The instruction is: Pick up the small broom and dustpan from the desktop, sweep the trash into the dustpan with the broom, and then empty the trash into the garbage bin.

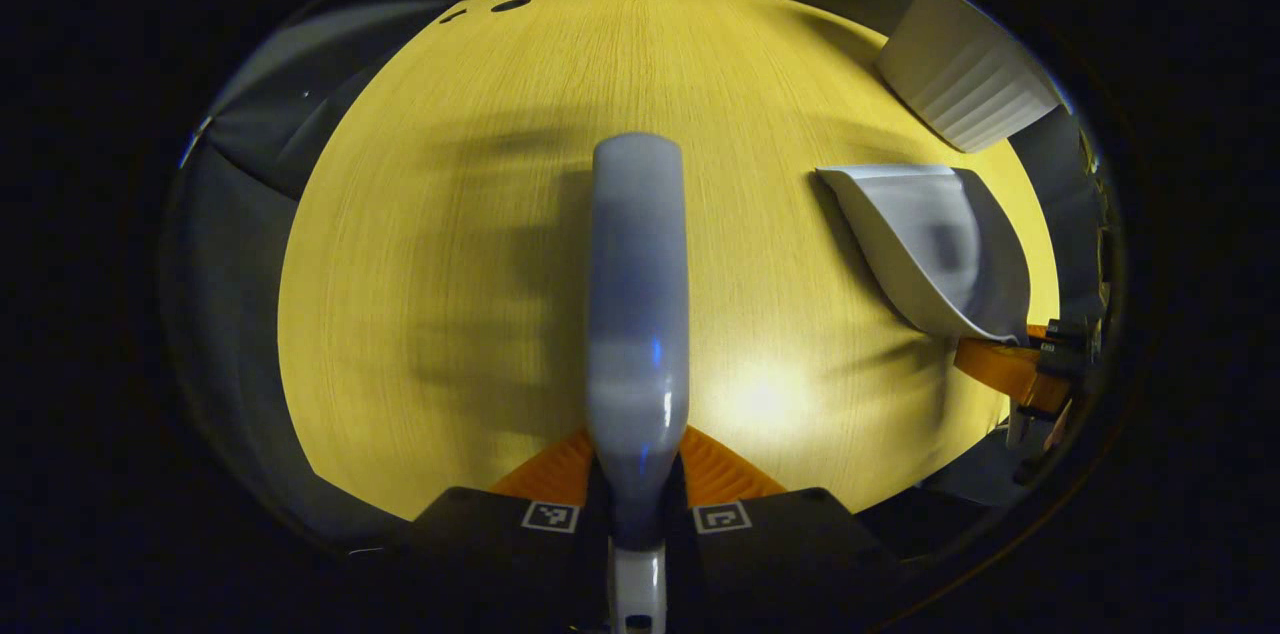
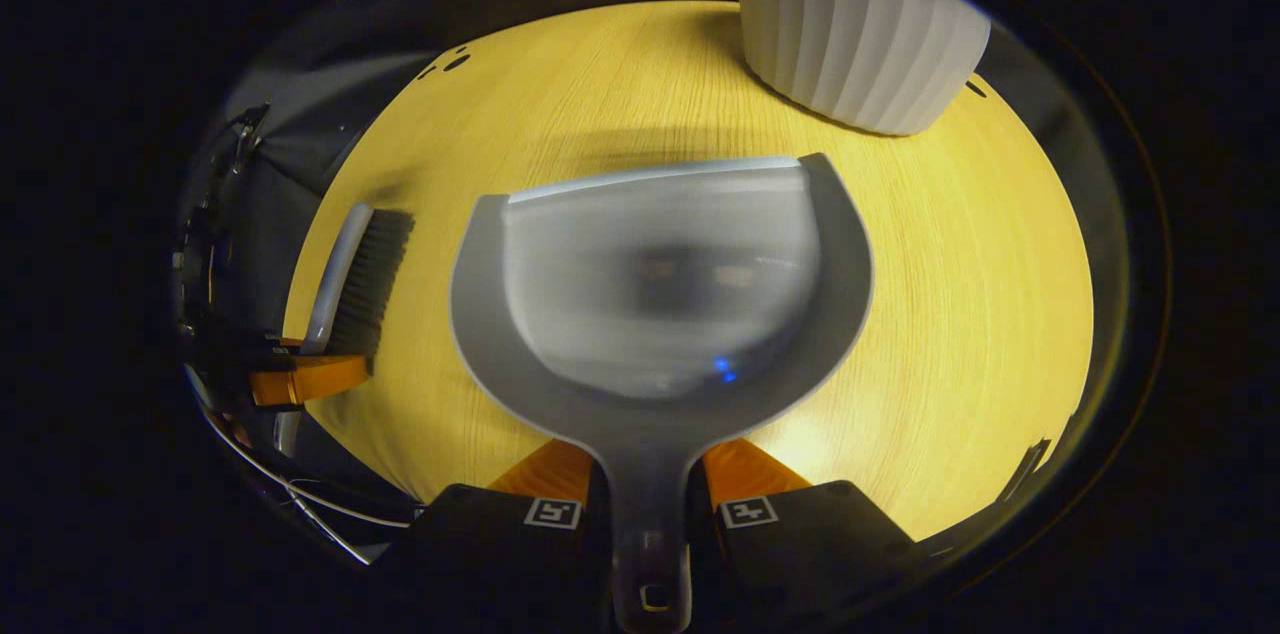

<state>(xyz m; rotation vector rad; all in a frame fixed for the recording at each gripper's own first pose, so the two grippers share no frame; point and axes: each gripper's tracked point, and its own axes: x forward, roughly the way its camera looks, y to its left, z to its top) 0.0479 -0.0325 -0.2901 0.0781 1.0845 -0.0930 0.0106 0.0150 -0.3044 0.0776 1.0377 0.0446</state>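
Between your left gripper (image 1: 640, 504) fingers: broom (image 1: 638, 294) handle clamped, broom pointing away over desktop (image 1: 420, 244). Your right gripper (image 2: 648, 504) pinches dustpan (image 2: 660, 274) handle, pan held level, mouth facing far side. Garbage bin (image 2: 850, 34) stands far right, beyond pan. Dark blurred patch inside pan, possibly trash; cannot tell. Step judged: sweeping done or nearly. Next: carry pan over bin rim, tilt mouth down, keep broom aside.
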